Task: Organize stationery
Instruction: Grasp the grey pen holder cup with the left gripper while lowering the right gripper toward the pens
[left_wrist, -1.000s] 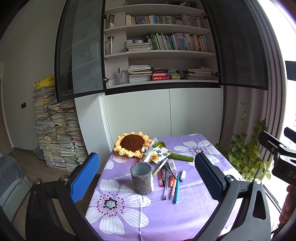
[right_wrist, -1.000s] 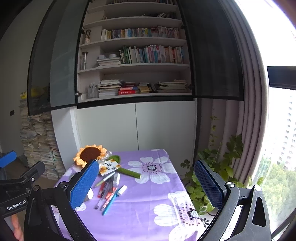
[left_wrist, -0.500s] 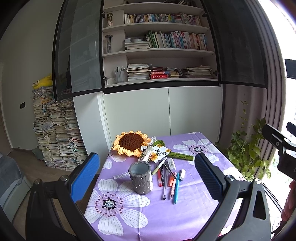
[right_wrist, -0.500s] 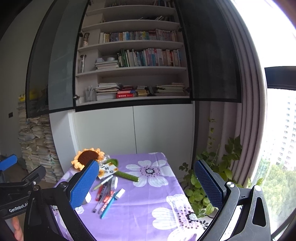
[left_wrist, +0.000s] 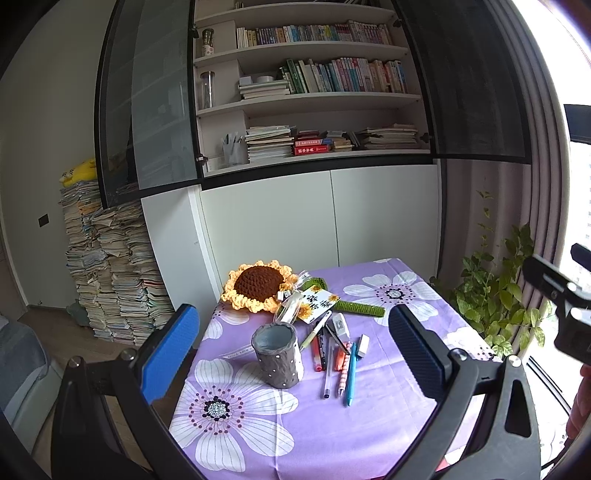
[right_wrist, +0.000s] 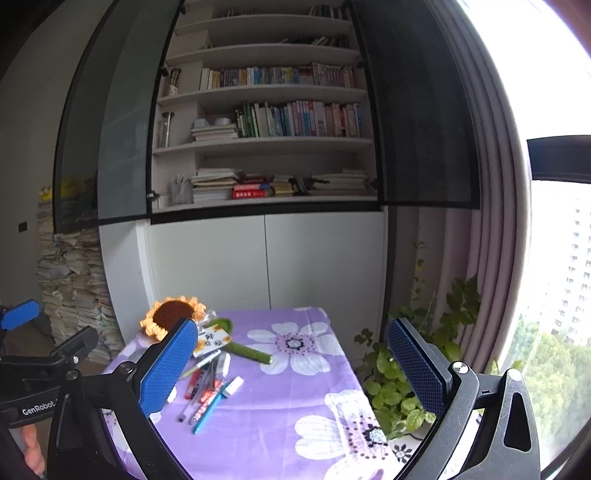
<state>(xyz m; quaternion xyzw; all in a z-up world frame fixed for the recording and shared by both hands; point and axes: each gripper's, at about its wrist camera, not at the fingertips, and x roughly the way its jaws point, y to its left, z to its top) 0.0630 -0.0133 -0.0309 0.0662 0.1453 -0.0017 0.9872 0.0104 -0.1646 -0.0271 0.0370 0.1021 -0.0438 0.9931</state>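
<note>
Purple cloth (left_wrist: 332, 435) with big white flowers covers the table, and all stationery lies on it. Near the middle stands a grey pen cup (left_wrist: 277, 356) with small white dots, upright, nothing seen inside. Just right of the cup is a loose bunch of pens (left_wrist: 334, 360): red one, clear one, pink striped one and a blue pen (left_wrist: 351, 374) on the right side, all pointing approx. toward the camera. A white eraser (left_wrist: 363, 340) lies just beside the top of the blue pen, and a small white correction tape (left_wrist: 340, 325) sits at the far end of the bunch. A clear ruler (left_wrist: 236, 352) lies flat, left of the cup, partly behind it.

Behind the pens rests a crochet sunflower (left_wrist: 260, 283) with brown centre, yellow petals and a green stem going to the right; a card w/ flower print (left_wrist: 316, 301) lies on the stem.

The left gripper (left_wrist: 291, 354) hangs above the near part of the table, jaws wide apart, holding nothing; cup and pens show between its two fingers. The right gripper (right_wrist: 291, 365) is also wide open and empty, more to the right side of the table, with the pens (right_wrist: 207, 387) near its left finger. In the right view the cup is hidden behind that finger.

At the back there is a bookshelf (left_wrist: 314, 92) full of books, a high pile of papers (left_wrist: 110, 273) on the floor at left, and a green plant (right_wrist: 413, 369) by the window.
</note>
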